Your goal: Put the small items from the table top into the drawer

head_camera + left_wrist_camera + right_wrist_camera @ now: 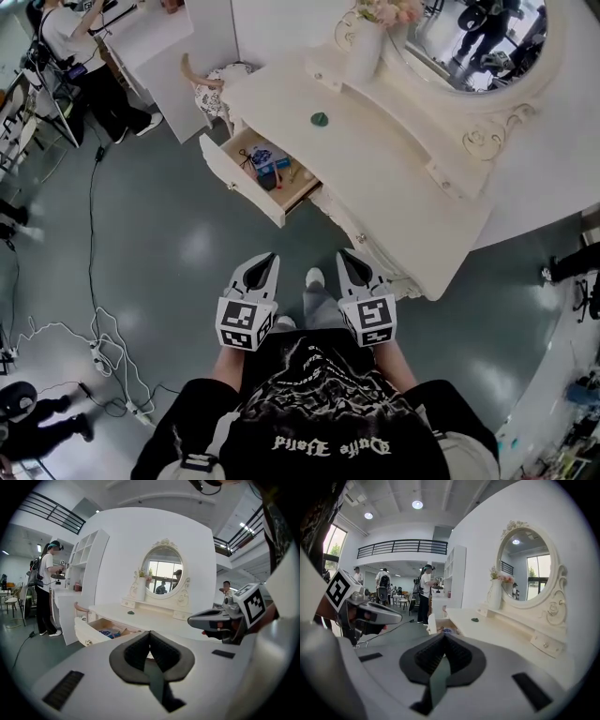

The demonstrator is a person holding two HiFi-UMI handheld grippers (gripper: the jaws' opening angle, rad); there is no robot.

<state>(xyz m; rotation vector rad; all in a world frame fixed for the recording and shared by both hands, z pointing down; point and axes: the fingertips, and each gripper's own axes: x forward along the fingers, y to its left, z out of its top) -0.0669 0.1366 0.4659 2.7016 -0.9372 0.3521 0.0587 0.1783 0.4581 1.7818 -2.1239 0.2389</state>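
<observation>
Jaws pressed together and empty on left gripper [270, 257] and right gripper [345, 254], side by side near the open drawer [239, 185]. Small green item [320, 119] on table top [375, 159], just beyond drawer.

We look steeply down from head onto counter [394, 159]; both gripper views face it level, nearby, sharing drawer [242, 183].
</observation>
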